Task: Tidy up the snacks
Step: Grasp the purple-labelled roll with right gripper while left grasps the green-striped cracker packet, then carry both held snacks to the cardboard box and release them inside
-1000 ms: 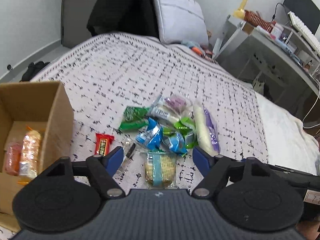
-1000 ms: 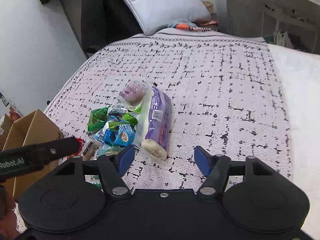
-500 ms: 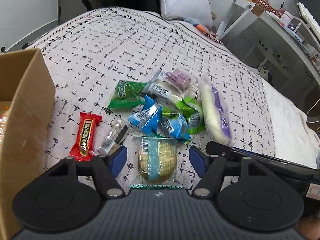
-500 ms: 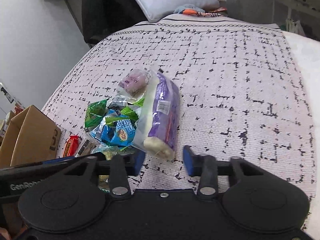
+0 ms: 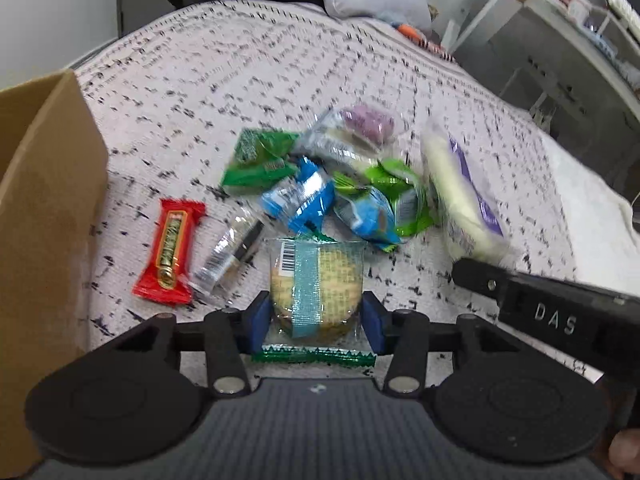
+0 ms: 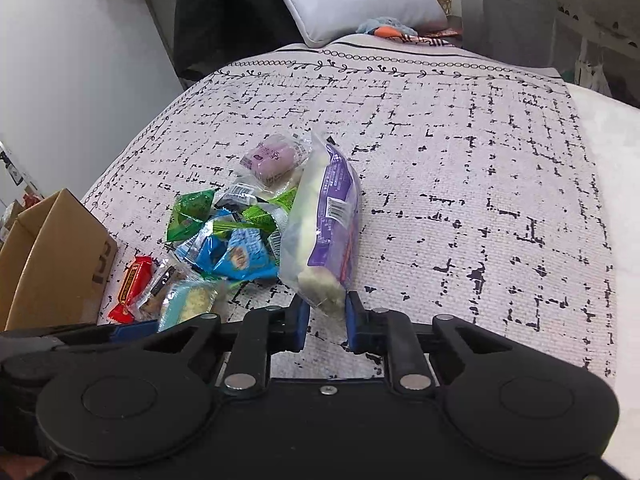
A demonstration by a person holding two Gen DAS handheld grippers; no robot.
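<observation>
**On the bedspread, both grippers are closing on snacks**

At the near edge of the snack pile, the left gripper (image 5: pixel 316 320) is bracketing a round cracker pack (image 5: pixel 316 280) with a teal band; its blue pads are sitting against the wrapper's two sides, jaws narrowed to the pack's width, so it looks clamped or just about to be. The pack is lying flat on the patterned bedspread (image 6: pixel 460 140).

Just to the right, the right gripper (image 6: pixel 326 326) is pinching the near end of a long purple-and-white bread bag (image 6: pixel 326 220), its jaws drawn close together on the wrapper, while the rest of the bag is resting on the cover.

Between and behind them, green packets (image 5: pixel 256 158), blue packets (image 5: pixel 300 200), a purple cake in clear wrap (image 5: pixel 366 122), a red candy bar (image 5: pixel 170 246) and a small clear-wrapped stick (image 5: pixel 230 254) are lying loose.

A cardboard box (image 5: pixel 48 200) is standing at the left, just beside the red bar; its inside is not showing. Judging by the pile, most of the sorting is remaining.
</observation>
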